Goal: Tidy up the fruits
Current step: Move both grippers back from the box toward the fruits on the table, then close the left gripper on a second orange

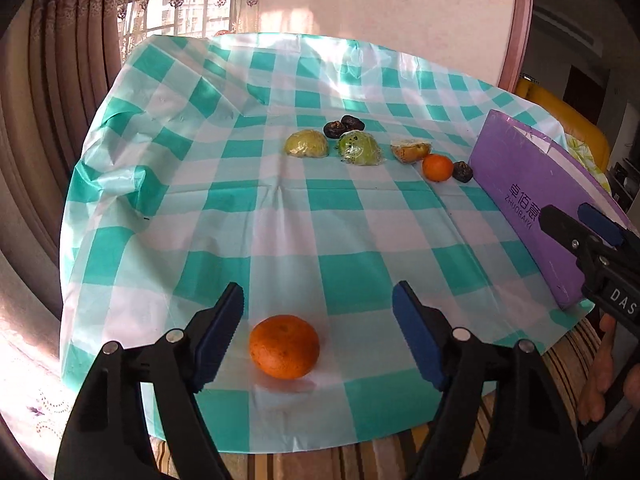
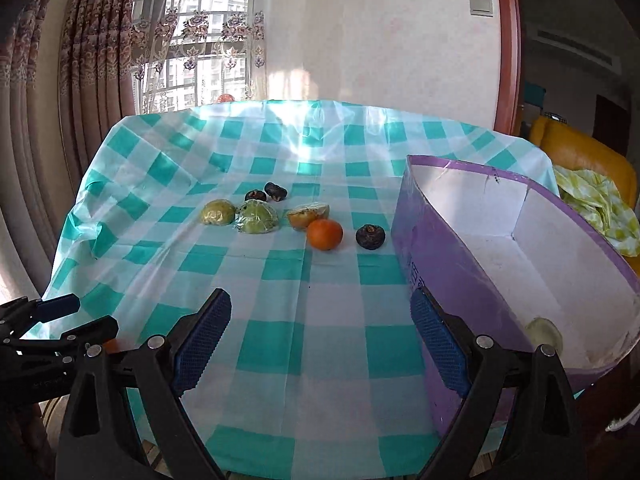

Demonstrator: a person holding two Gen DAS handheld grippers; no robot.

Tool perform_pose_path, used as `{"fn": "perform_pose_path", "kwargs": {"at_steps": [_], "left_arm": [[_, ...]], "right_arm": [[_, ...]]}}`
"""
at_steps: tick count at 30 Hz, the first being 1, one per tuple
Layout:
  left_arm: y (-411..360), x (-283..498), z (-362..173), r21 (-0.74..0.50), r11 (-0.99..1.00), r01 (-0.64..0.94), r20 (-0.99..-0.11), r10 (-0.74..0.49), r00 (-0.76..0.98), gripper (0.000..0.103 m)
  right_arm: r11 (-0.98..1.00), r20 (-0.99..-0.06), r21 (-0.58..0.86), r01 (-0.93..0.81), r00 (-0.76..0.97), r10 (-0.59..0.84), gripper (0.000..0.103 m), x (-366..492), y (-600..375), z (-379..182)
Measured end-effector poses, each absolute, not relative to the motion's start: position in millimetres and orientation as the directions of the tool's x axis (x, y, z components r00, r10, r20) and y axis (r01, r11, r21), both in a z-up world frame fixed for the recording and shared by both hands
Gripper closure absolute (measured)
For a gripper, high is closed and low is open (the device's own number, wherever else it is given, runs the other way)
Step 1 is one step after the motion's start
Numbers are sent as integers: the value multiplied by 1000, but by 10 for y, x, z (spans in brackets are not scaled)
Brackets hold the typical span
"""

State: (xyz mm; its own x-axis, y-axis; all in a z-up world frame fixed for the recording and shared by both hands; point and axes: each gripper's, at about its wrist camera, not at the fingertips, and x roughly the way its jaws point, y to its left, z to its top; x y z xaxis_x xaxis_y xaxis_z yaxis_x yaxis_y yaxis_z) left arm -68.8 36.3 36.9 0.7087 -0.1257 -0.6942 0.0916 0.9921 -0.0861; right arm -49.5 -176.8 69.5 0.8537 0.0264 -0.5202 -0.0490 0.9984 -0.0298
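An orange [image 1: 284, 346] lies on the checked tablecloth near the front edge, between the open fingers of my left gripper [image 1: 318, 334], untouched. Farther back lie two wrapped green fruits [image 1: 307, 143] [image 1: 359, 148], a wrapped yellow fruit [image 1: 410, 149], a second orange [image 1: 437, 167] and dark fruits [image 1: 462, 171] [image 1: 343, 125]. A purple box [image 2: 424, 236] stands at the right with a pale fruit [image 2: 544, 333] inside. My right gripper [image 2: 320, 332] is open and empty, its right finger against the box's near wall; it also shows in the left wrist view [image 1: 576, 220].
The teal and white tablecloth [image 2: 320, 288] is wrinkled at the left and back. Curtains and a window stand behind the table. A yellow chair [image 2: 580, 152] with a green cloth sits beyond the box. A person's hand [image 1: 604, 372] shows at the right.
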Motion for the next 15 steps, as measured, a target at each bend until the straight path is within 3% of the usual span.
{"fn": "perform_pose_path", "kwargs": {"at_steps": [6, 13, 15], "left_arm": [[570, -766, 237, -93, 994, 57, -738, -108, 666, 41], [475, -648, 168, -84, 993, 79, -765, -115, 633, 44], [446, -599, 152, -84, 992, 90, -773, -122, 623, 54]], "right_arm": [[997, -603, -37, -66, 797, 30, 15, -334, -1741, 535], [997, -654, -32, -72, 755, 34, 15, -245, -1739, 410], [997, -668, -35, -76, 743, 33, 15, -213, -1726, 380]]}}
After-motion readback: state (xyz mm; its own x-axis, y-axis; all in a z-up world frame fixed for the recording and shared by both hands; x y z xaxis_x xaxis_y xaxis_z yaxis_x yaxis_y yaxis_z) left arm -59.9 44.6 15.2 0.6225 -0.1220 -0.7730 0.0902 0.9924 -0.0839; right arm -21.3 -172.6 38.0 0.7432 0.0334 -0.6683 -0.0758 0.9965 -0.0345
